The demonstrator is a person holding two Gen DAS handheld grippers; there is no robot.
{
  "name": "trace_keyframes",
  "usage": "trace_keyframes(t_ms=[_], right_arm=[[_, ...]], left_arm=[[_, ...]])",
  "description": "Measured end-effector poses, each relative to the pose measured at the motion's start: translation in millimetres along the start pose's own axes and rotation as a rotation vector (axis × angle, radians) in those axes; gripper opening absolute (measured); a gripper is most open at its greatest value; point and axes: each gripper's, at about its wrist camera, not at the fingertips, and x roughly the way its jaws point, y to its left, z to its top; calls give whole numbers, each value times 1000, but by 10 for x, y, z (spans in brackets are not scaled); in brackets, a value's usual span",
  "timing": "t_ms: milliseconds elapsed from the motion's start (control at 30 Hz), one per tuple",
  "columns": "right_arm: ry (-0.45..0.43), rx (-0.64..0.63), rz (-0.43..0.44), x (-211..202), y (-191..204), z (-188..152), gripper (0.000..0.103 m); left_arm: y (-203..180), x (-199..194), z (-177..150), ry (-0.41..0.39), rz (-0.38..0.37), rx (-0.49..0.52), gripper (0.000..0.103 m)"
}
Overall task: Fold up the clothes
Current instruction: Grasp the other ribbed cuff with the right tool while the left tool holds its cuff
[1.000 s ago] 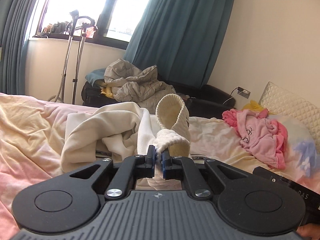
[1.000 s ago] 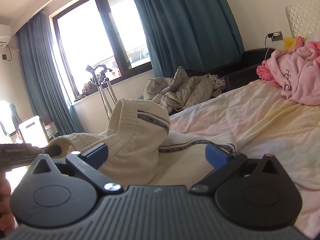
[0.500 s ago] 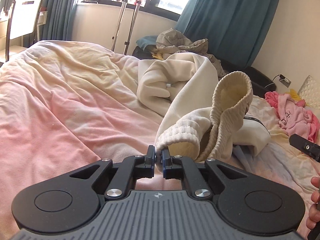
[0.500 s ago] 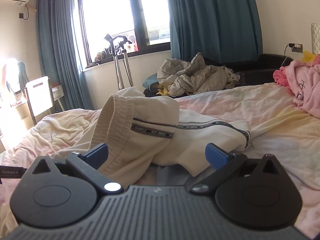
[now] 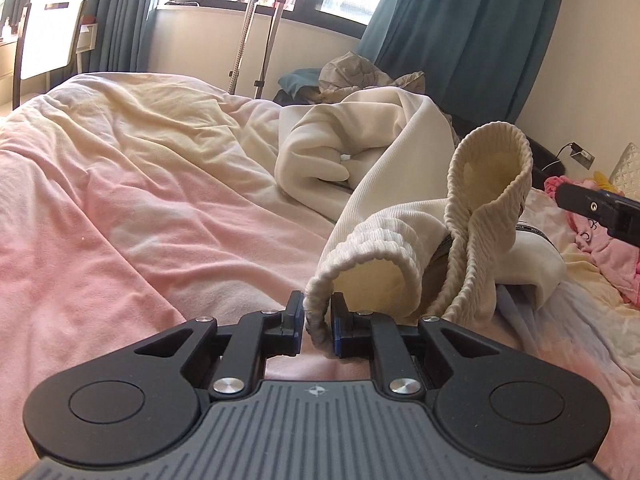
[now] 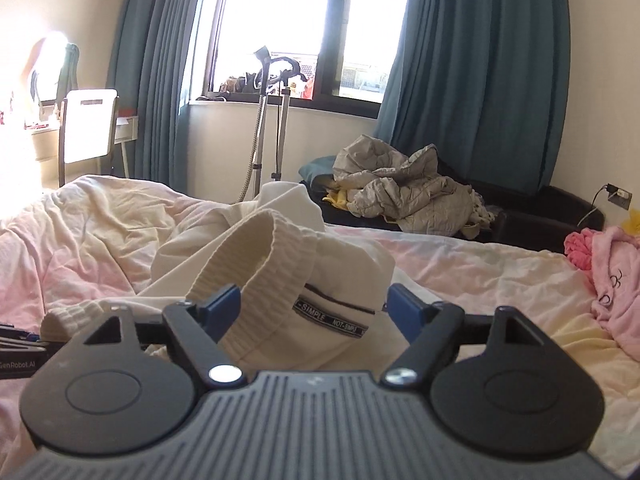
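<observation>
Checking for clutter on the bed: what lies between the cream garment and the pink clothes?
Only bare bedsheet. The right wrist view shows it best: nothing sits between the cream garment and the pink clothes.

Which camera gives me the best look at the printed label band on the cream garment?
The right wrist view. There the label band on the cream garment faces the camera between the open fingers, its lettering partly readable. The left wrist view catches only a short dark sliver of it behind the ribbed hem.
</observation>
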Motion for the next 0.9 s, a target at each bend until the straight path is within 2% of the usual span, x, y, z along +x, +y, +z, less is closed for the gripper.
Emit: trace_keyframes(t_ms=[133,167,233,267,333,367,433,533,700,767,900], right_arm=[[44,-126,21,346,97,323,60],[76,-168,3,476,140,383,53],[148,-236,-2,714,207,442,47],[177,-252,7,805,216,455,39],[198,-221,34,890,152,484,27],[207,-214,40,919,125,498,26],[220,-246,10,876,103,506,22],[240,-247,-47,678,25,442,14],[296,-82,-124,138,-272,132,8],[334,10,-105,-35,-361,-67,8],[386,82,-105,-202,-385,-466,8]], left_arm=[[-7,6,-20,-19,-30,24,16],[-2,19,-20,-18,-34,25,16],[12,51,-18,-12,-40,19,16],[31,65,-15,-5,-45,6,18],[87,73,-10,3,-63,-34,37],[128,73,-10,1,-78,-59,42],[209,89,-10,-1,-119,-102,44],[268,132,-3,9,-132,-133,44],[249,30,20,-22,-170,-133,44],[198,-36,22,-37,-167,-102,44],[150,-128,5,-41,-154,-73,44]])
